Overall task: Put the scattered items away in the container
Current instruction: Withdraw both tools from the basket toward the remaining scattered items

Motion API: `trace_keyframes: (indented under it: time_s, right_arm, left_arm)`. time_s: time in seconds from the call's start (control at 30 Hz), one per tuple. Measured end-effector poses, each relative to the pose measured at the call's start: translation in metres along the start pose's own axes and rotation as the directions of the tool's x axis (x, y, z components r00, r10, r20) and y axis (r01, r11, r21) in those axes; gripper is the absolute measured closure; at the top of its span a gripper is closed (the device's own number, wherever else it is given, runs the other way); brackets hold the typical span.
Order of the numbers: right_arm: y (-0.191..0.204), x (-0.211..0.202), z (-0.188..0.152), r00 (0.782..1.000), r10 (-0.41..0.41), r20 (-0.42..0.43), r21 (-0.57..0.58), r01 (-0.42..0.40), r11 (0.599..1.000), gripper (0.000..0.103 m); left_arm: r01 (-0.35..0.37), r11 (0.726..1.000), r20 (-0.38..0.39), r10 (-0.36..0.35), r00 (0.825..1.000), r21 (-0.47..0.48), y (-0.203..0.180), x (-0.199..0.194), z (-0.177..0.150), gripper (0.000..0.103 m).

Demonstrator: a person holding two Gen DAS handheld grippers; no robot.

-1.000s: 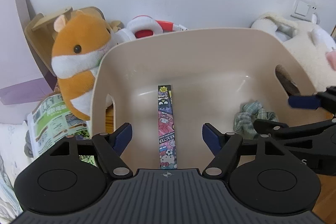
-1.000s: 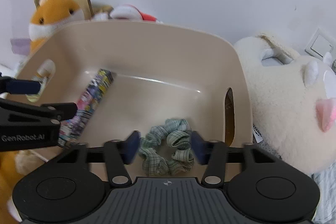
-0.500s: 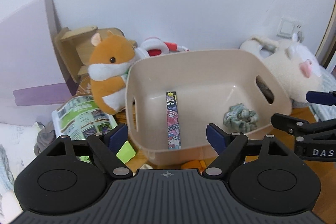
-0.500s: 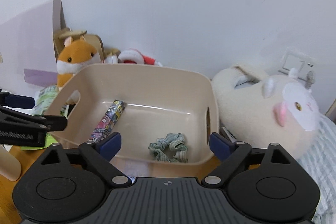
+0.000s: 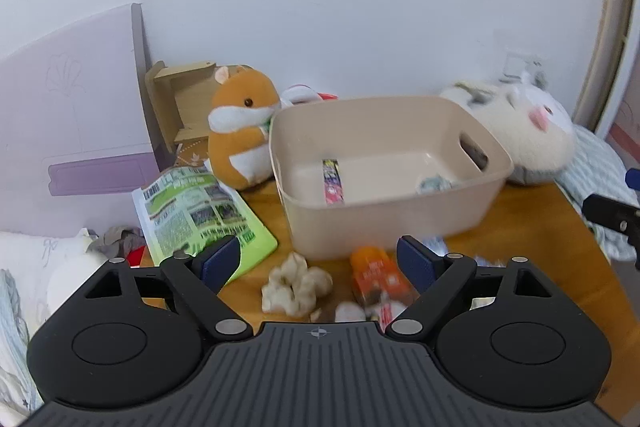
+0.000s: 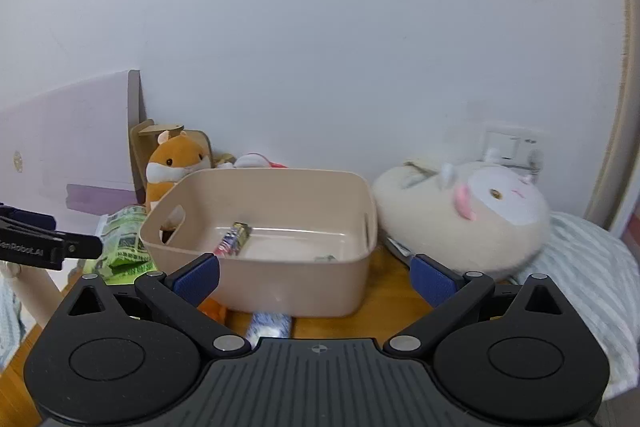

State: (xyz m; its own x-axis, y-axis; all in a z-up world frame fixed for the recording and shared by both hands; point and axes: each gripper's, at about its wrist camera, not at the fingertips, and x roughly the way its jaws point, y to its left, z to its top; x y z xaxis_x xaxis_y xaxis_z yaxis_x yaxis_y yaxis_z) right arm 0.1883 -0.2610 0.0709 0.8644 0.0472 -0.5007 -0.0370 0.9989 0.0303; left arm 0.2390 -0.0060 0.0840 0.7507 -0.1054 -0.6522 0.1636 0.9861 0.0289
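Observation:
A beige bin (image 5: pixel 384 203) (image 6: pixel 280 283) stands on the wooden table. A patterned strip packet (image 5: pixel 333 177) (image 6: pixel 234 243) and a green scrunchie (image 5: pixel 434 183) (image 6: pixel 326 259) lie inside it. In front of the bin lie a cream crumpled item (image 5: pixel 298 287), an orange packet (image 5: pixel 378 275) and a small white item (image 5: pixel 350 311). My left gripper (image 5: pixel 320 261) is open and empty, above these items. My right gripper (image 6: pixel 316 277) is open and empty, in front of the bin. A blue-white item (image 6: pixel 270 325) lies below it.
An orange hamster plush (image 5: pixel 240 131) and a green leaflet (image 5: pixel 200 211) are left of the bin. A white plush (image 5: pixel 516 131) (image 6: pixel 472 219) and striped cloth (image 6: pixel 580 267) are to its right. A purple board (image 5: pixel 76 103) leans at left. The wall is behind.
Both grippers have pulled back and up out of the bin, leaving the strip packet and the scrunchie inside. The right gripper has opened wider. The items in front of the bin have come into view.

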Motion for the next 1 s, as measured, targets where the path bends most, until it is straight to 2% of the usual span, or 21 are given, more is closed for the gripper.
trace_keyframes:
  time_s: [0.13, 0.33, 0.4, 0.57, 0.67, 0.77, 0.87, 1.0]
  right_arm:
    - [-0.004, -0.02, -0.028, 1.0, 0.002, -0.006, 0.035, -0.002, 0.999, 0.0]
    - [-0.001, -0.039, -0.068, 0.999, -0.028, -0.02, 0.067, 0.029, 0.997, 0.0]
    - [0.0, -0.042, -0.078, 0.999, -0.024, -0.029, 0.082, 0.026, 0.996, 0.0]
    - [0.006, -0.05, -0.097, 0.998, -0.05, -0.042, 0.101, 0.054, 0.993, 0.0]
    - [0.009, -0.051, -0.106, 0.996, -0.078, -0.052, 0.103, 0.083, 0.991, 0.0]
    - [0.011, -0.048, -0.114, 0.994, -0.071, -0.083, 0.133, 0.082, 0.988, 0.0]
    - [0.015, -0.042, -0.122, 0.992, -0.056, -0.115, 0.159, 0.074, 0.985, 0.0]
    - [0.02, -0.025, -0.132, 0.982, -0.074, -0.172, 0.163, 0.102, 0.981, 0.0]
  left_arm:
    - [0.008, 0.998, 0.016, -0.009, 1.0, 0.055, -0.006, -0.01, -0.029, 0.016]
    - [0.042, 0.989, 0.001, -0.043, 0.999, 0.14, -0.013, -0.013, -0.065, 0.016]
    - [0.028, 0.984, 0.005, -0.029, 1.0, 0.176, -0.017, -0.012, -0.076, 0.016]
    - [0.037, 0.981, 0.004, -0.038, 0.999, 0.189, -0.015, -0.009, -0.093, 0.016]
    - [0.048, 0.978, 0.004, -0.05, 0.999, 0.204, -0.016, -0.005, -0.101, 0.016]
    - [0.043, 0.969, 0.001, -0.045, 0.999, 0.243, -0.021, 0.001, -0.108, 0.016]
    - [0.036, 0.956, 0.001, -0.038, 0.999, 0.293, -0.025, 0.009, -0.115, 0.016]
    - [0.007, 0.933, 0.018, -0.015, 1.0, 0.359, -0.029, 0.022, -0.123, 0.016]
